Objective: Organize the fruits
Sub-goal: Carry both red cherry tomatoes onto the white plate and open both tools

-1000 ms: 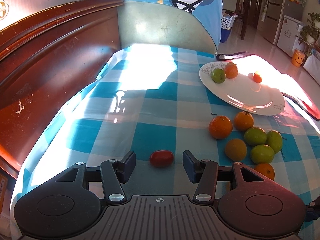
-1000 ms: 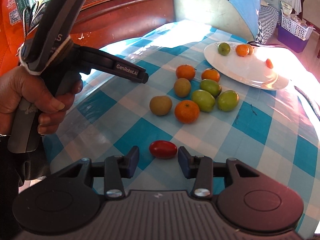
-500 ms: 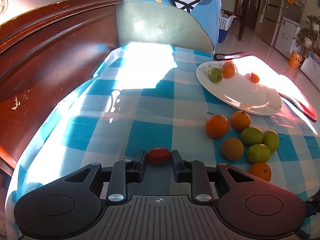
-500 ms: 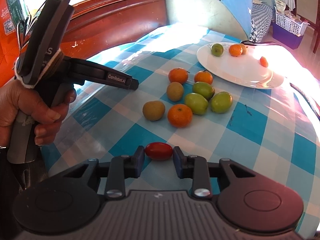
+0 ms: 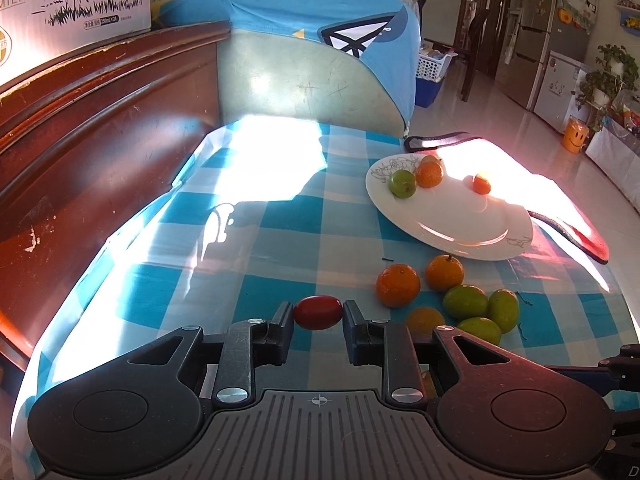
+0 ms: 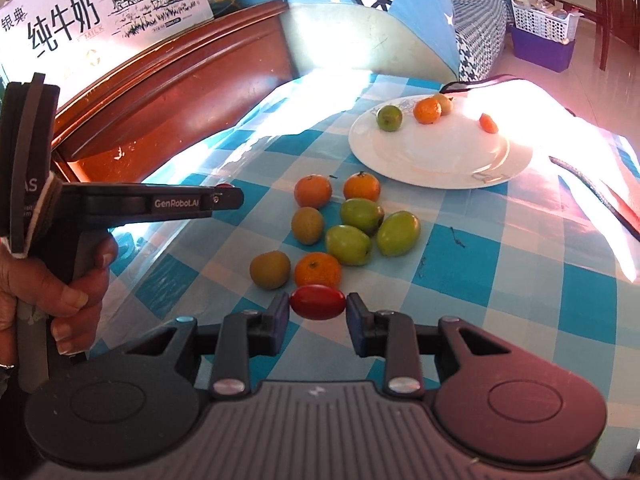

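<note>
1. the left claw (image 5: 318, 314) is pinching a small red tomato (image 5: 318, 312), one pad against each of its rounded ends. the right claw (image 6: 317, 304) is pinching a second red tomato (image 6: 317, 303) the same way.
2. the left claw's tomato is carried above the checked cloth (image 6: 460, 264), beside the loose pile of fruit. the right claw's tomato sits just in front of that pile, and i cannot tell whether it is off the surface.
3. i judge both tomatoes light, thin-skinned and soft. a hard squeeze could split them, and the glossy oval skin could let one pop out sideways.
4. the end-to-end hold looks less sure than a grip across the fat middle, so gentle and steady pressure seems wise.
5. the white plate (image 6: 440, 168) looks like glazed ceramic, smooth and shallow. round fruit may roll on it, so a low release seems best. it already holds a green fruit (image 6: 389, 118), an orange (image 6: 427, 111) and a few other pieces.
6. loose on the cloth lie dimpled oranges (image 6: 318, 270), smooth green fruits (image 6: 348, 245) and dull brownish ones (image 6: 270, 270). all look firmer and heavier than the tomatoes.
7. the cloth is shiny, probably plastic-coated, so fruit may slide on it.
</note>
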`<state>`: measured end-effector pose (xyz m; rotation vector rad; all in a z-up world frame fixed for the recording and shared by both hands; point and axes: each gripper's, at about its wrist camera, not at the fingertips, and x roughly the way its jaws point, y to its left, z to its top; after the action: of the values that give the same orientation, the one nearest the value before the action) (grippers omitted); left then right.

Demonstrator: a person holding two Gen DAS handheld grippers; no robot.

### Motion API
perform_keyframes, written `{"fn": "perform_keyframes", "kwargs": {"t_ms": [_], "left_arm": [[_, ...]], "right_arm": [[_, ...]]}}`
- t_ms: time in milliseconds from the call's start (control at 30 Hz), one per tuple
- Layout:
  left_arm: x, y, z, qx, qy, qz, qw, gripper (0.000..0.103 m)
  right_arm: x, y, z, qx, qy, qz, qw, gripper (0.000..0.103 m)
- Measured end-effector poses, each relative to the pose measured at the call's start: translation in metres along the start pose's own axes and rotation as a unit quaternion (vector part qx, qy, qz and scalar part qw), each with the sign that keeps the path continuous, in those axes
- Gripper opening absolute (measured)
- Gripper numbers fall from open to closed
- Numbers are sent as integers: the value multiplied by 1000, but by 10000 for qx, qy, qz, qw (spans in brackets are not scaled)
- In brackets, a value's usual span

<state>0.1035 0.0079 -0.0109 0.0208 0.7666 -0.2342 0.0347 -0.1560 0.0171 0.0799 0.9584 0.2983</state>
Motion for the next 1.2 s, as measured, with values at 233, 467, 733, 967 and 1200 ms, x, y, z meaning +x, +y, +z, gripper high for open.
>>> {"fn": "perform_keyframes", "kwargs": {"t_ms": [233,467,733,967,1200], "left_arm": [[-9,-10,7,28,-177,-188,9997,24],[-11,-20,18,104,-343,-289,9989,24],[-6,-31,34,220,-444,-361,9981,24],[10,-40,48,240,-417,-547,9973,24],[37,-53,59,330,-290,-691,9966,24]], "right_arm": [[-9,-11,16,80,-193,-59,9998,31],[-12,-26,40,34,-254,3,9997,31],[-8,-49,69,8,-397,-133,9991,31],[-3,-65,87,95,-514,-220,9984,31],[14,-81,104,217,-442,-309,9983,31]]}}
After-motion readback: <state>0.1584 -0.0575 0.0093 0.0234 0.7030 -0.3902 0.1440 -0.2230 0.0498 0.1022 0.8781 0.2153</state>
